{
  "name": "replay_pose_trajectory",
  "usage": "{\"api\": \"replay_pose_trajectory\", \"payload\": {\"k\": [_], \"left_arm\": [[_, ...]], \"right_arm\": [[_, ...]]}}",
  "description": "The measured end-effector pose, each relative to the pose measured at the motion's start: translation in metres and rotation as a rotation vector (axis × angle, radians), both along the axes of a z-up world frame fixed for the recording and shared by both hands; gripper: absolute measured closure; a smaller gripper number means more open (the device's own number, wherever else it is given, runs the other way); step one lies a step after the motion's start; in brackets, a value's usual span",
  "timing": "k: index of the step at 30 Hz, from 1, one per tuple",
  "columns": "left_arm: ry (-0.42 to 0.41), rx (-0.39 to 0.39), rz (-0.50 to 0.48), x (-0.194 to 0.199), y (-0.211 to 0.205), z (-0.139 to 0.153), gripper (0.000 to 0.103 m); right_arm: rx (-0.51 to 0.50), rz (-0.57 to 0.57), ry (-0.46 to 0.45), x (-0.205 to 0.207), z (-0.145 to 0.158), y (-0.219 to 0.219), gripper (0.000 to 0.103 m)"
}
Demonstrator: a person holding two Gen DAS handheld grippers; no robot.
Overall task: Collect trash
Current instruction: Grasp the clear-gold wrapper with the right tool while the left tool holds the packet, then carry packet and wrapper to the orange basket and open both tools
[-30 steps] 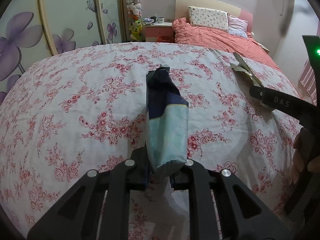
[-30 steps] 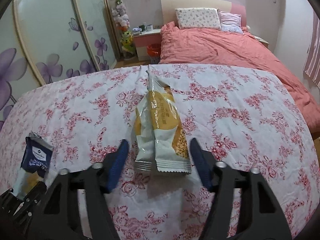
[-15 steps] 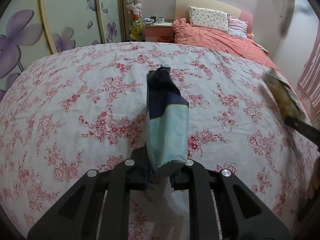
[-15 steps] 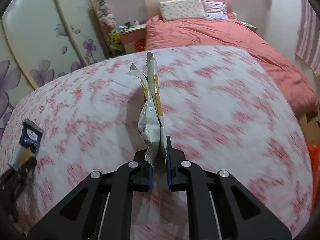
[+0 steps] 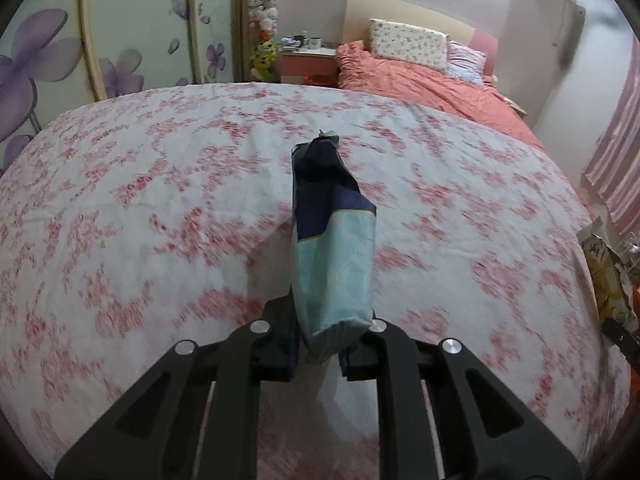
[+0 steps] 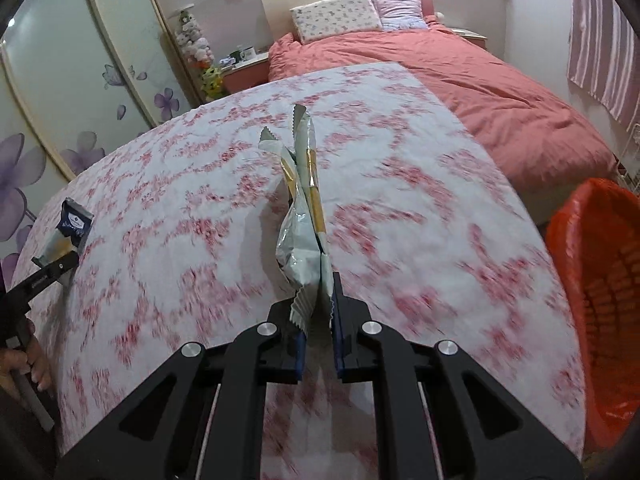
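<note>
My left gripper (image 5: 318,344) is shut on a dark blue and pale teal packet (image 5: 334,240), held upright above the floral cloth (image 5: 160,208). My right gripper (image 6: 318,324) is shut on a silver and yellow snack wrapper (image 6: 302,216), lifted off the cloth. An orange bin (image 6: 600,304) lined with an orange bag stands at the right edge of the right wrist view, beside the table. The blue packet and left gripper (image 6: 60,256) show at the left of the right wrist view; the wrapper (image 5: 604,276) shows at the right edge of the left wrist view.
A floral cloth (image 6: 420,216) covers the rounded table. Behind it stand a bed with a coral duvet (image 6: 500,92), a pink nightstand (image 5: 308,64) and wardrobe doors with purple flowers (image 5: 60,64). A striped pink curtain (image 5: 620,184) hangs at right.
My right gripper closed on the snack wrapper, lifted it off the cloth and swung right, bringing the orange bin into view. My left gripper still holds the blue packet.
</note>
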State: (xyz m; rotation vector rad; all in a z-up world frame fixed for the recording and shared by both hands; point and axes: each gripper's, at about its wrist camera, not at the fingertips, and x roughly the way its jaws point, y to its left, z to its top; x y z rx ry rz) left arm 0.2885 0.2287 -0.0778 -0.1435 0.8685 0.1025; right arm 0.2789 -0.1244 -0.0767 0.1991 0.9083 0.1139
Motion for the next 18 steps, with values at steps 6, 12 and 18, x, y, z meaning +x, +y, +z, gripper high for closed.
{"api": "replay_pose_trajectory", "payload": {"k": [6,12,18], "left_arm": [[-0.054,0.000,-0.084,-0.021,-0.040,0.027,0.088],[-0.130,-0.007,-0.196,-0.043,-0.099,0.067,0.088],[-0.181,-0.046,-0.301,-0.062,-0.155,0.094,0.088]], "right_arm": [[0.007,-0.016,-0.069,-0.024,0.025,-0.016,0.092],[0.013,-0.030,-0.160,-0.053,0.055,-0.034,0.092],[0.025,-0.076,-0.230,-0.079,0.076,-0.060,0.092]]}}
